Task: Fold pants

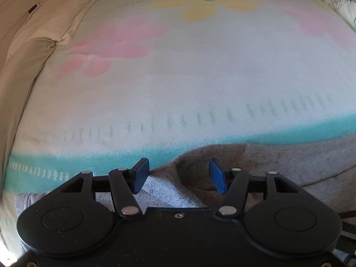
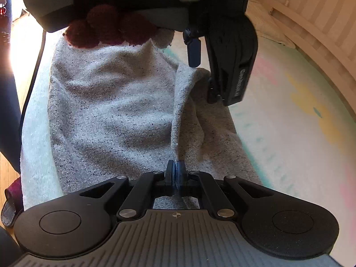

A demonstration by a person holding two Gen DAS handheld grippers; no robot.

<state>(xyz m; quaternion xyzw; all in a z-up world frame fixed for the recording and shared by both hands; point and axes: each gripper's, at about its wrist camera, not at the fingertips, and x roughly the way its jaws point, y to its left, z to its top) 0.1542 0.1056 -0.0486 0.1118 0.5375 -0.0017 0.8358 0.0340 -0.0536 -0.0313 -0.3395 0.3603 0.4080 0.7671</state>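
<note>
The right gripper (image 2: 176, 173) pinches a ridge of the pants (image 2: 111, 111); the left gripper (image 1: 178, 175) stands half-wide over a fold, gripping nothing. Pulling one-handed could skew the fold.

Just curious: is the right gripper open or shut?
Shut: the right gripper has its blue pads pressed together on a ridge of the grey pants.

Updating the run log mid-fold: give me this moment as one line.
right gripper: shut on grey pants fold | left gripper: open over pants edge | surface: floral blanket
</note>
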